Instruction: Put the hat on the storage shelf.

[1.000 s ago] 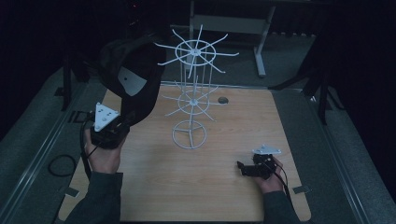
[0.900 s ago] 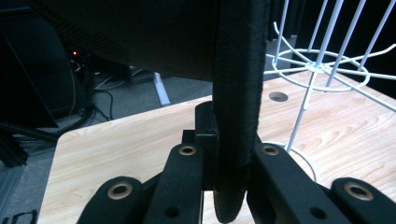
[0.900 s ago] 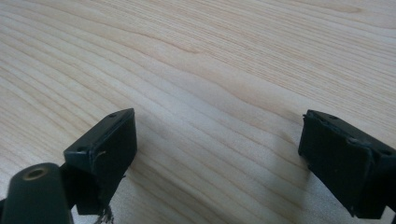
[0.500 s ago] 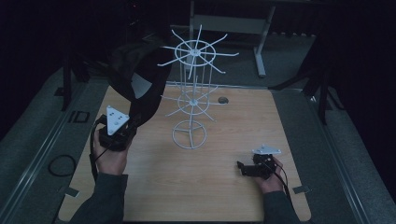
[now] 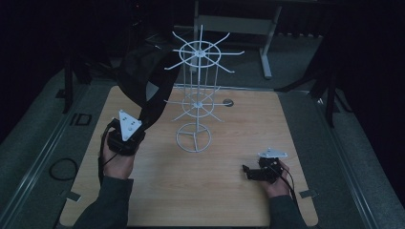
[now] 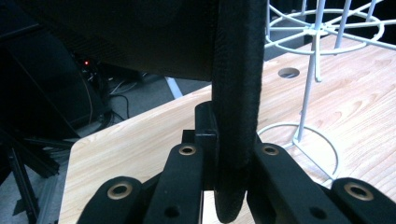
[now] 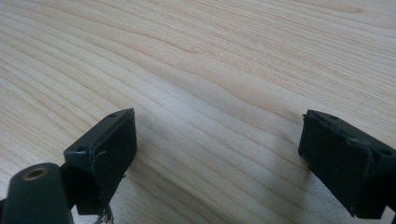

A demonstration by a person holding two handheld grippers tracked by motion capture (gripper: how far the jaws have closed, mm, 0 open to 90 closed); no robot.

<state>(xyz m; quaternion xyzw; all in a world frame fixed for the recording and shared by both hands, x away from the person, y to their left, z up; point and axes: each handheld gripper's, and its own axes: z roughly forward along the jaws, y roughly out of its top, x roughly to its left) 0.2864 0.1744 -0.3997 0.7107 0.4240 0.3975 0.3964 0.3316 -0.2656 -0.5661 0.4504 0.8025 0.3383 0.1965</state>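
Left gripper (image 5: 125, 138) lowered, jaws clamped on black cap (image 5: 143, 83) | right gripper (image 5: 255, 172) jaws apart

Light wood tabletop (image 5: 229, 191) with rounded corners, a small round hole (image 5: 228, 102) near the far edge, and a white wire rack (image 5: 196, 102) standing around the middle on its ring base.

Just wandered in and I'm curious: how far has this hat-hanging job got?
Done: the left tool has clamped the black cap by its brim. In hand: it holds the cap up beside the white wire rack. Left: no cap hangs on the rack yet; the right tool rests open on the table.
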